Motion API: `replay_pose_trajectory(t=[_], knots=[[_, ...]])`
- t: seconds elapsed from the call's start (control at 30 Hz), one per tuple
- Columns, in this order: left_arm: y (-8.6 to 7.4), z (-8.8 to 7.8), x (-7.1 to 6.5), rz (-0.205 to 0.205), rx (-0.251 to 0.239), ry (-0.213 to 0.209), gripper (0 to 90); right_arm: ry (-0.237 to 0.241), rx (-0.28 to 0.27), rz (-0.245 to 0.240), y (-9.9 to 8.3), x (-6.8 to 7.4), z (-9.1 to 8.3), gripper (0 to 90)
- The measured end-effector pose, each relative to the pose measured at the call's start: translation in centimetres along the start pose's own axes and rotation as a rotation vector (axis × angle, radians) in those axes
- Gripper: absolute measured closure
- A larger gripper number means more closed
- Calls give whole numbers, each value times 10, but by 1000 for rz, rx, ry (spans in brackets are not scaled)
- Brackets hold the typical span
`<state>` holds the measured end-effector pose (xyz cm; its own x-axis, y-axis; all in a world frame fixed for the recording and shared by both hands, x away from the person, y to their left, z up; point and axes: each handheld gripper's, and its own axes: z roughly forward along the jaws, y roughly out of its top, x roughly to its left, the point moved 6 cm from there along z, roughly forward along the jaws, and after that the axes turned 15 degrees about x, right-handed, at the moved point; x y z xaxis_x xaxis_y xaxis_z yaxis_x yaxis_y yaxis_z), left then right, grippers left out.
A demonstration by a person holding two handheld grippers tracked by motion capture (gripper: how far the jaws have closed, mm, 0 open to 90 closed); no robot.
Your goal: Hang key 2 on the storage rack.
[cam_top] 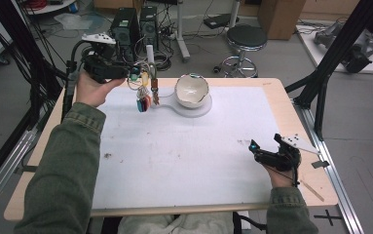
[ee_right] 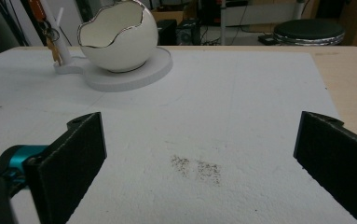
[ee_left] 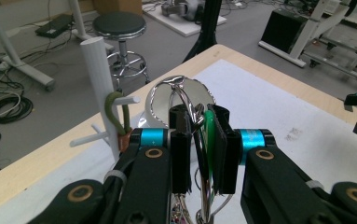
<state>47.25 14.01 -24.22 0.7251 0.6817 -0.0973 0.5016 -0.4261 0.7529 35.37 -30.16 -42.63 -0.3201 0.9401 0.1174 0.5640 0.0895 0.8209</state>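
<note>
My left gripper is raised over the table's far left, shut on a bunch of keys whose coloured tags dangle below it. In the left gripper view the jaws pinch the metal key ring and a green tag. Just beyond stands a white key stand with pegs; a green loop with a brown fob hangs on one peg. An egg-shaped white bowl sits on the stand's round base. My right gripper rests open at the near right, nothing between its jaws.
A white mat covers the wooden table. A dark speckled stain lies in front of the right gripper. Beyond the far edge are a black stool, computer towers and cables. Black frame struts stand at the right.
</note>
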Motion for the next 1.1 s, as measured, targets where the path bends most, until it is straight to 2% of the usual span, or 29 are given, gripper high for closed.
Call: replay_pose_trajectory(t=[0.07, 0.17, 0.4, 0.47, 0.53, 0.63, 0.77, 0.87, 0.97, 1.0, 1.1], knots=[[2, 3, 0, 5, 3, -2, 797, 1, 0, 5, 0, -1, 0, 14], [5, 6, 2, -12, -8, -10, 797, -1, -4, 7, 0, -2, 0, 14], [6, 16, 16, -32, -27, -9, 797, -3, 0, 14, -1, -2, -1, 14], [7, 19, 17, -43, -35, -37, 798, -3, 2, 15, -2, -3, -1, 14], [7, 21, 19, -44, -34, -47, 798, -4, 1, 17, -2, -4, -2, 14], [7, 26, 23, -78, -38, -56, 797, -7, -1, 19, -2, -4, -2, 14], [7, 30, 28, -90, -31, -48, 798, -2, 6, 19, -3, -4, -2, 14], [5, 34, 35, -116, -25, -42, 797, -4, 3, 17, -3, -5, -2, 14], [5, 37, 40, -151, -31, -79, 798, -5, 7, 18, -4, -5, -2, 14], [5, 38, 41, -151, -28, -87, 798, -6, 8, 17, -4, -6, -2, 14], [3, 43, 44, -157, -12, -82, 798, -6, 8, 18, -4, -6, -2, 14]])
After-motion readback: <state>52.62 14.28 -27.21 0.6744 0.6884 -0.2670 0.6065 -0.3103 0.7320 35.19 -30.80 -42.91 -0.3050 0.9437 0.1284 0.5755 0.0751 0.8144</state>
